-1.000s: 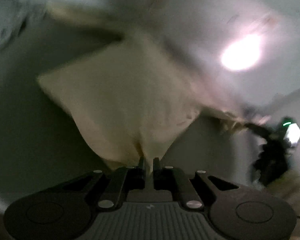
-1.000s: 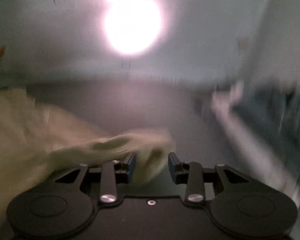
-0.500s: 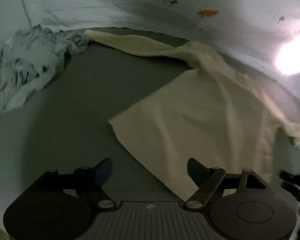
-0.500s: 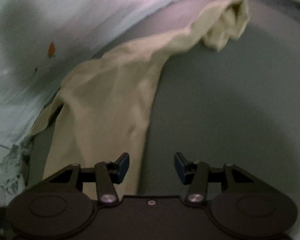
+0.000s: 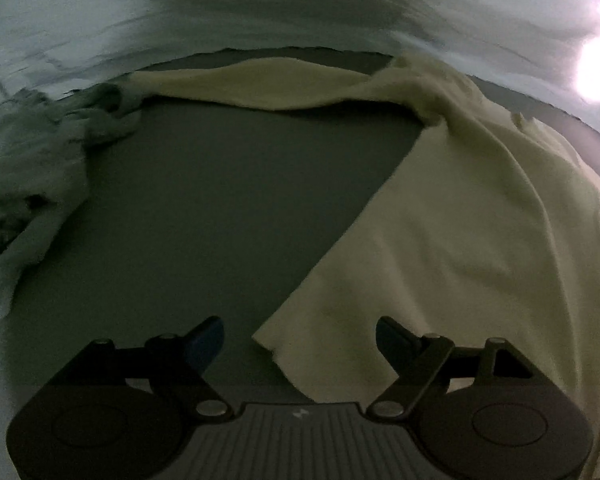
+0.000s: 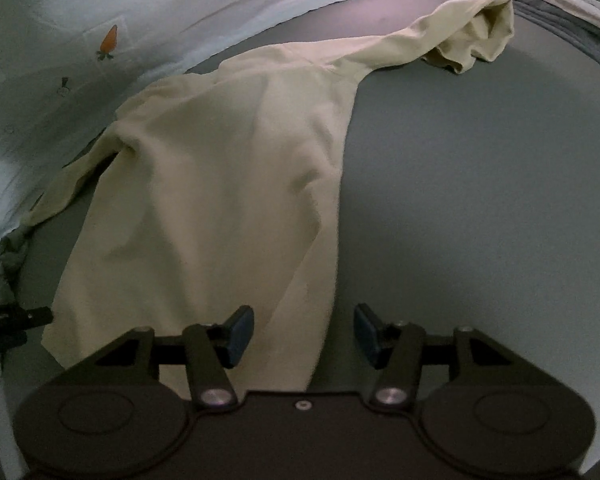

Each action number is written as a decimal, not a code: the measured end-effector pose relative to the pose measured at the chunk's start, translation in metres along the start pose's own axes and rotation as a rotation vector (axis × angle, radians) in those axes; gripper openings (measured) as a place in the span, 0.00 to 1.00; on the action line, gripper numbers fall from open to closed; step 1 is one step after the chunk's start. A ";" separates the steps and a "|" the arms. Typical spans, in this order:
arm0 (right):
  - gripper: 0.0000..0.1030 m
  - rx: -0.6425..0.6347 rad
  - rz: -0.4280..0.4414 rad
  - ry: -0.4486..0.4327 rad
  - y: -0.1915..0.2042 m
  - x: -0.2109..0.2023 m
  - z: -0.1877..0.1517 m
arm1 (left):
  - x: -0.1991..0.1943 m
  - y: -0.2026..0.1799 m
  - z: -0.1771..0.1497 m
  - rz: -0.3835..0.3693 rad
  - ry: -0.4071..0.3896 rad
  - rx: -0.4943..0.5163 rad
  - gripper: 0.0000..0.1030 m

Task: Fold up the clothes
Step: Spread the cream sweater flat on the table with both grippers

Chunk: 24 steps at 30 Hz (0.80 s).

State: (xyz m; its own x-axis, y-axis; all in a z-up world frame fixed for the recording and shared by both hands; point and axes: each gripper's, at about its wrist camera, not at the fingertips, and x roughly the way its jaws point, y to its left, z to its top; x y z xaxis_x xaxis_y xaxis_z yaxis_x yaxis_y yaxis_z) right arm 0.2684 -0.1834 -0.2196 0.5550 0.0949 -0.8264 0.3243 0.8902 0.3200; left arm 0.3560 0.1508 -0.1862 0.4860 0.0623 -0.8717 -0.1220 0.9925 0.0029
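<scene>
A pale yellow long-sleeved garment [image 5: 460, 240] lies spread on a dark grey mat [image 5: 220, 208]. One sleeve runs left along the mat's far edge. In the right wrist view the garment [image 6: 228, 184] lies left of centre, its other sleeve bunched at the far right. My left gripper [image 5: 300, 340] is open, with the garment's near bottom corner between its fingers. My right gripper [image 6: 304, 334] is open over the garment's near right edge. Both grip nothing.
A crumpled grey-white garment [image 5: 32, 176] lies at the mat's left edge. A light sheet with a carrot print [image 6: 109, 40] lies beyond the mat. Folded dark and light clothes [image 6: 560, 4] sit at the far right.
One second ago my left gripper was shut on the yellow garment, held up; both grippers now stand open and the garment lies flat on the mat. Since half a second ago the left gripper moved closer to the corner.
</scene>
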 end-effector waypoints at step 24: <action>0.03 -0.211 -0.058 0.081 -0.001 -0.009 -0.001 | -0.015 -0.012 -0.035 0.077 0.010 -0.156 0.05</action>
State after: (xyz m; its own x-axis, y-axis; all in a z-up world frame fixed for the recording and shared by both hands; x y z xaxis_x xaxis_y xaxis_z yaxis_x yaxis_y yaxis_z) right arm 0.2620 -0.1848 -0.2134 0.4745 0.0690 -0.8775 0.1814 0.9679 0.1742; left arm 0.3200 0.1341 -0.1906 0.4617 0.1357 -0.8766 -0.2914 0.9566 -0.0054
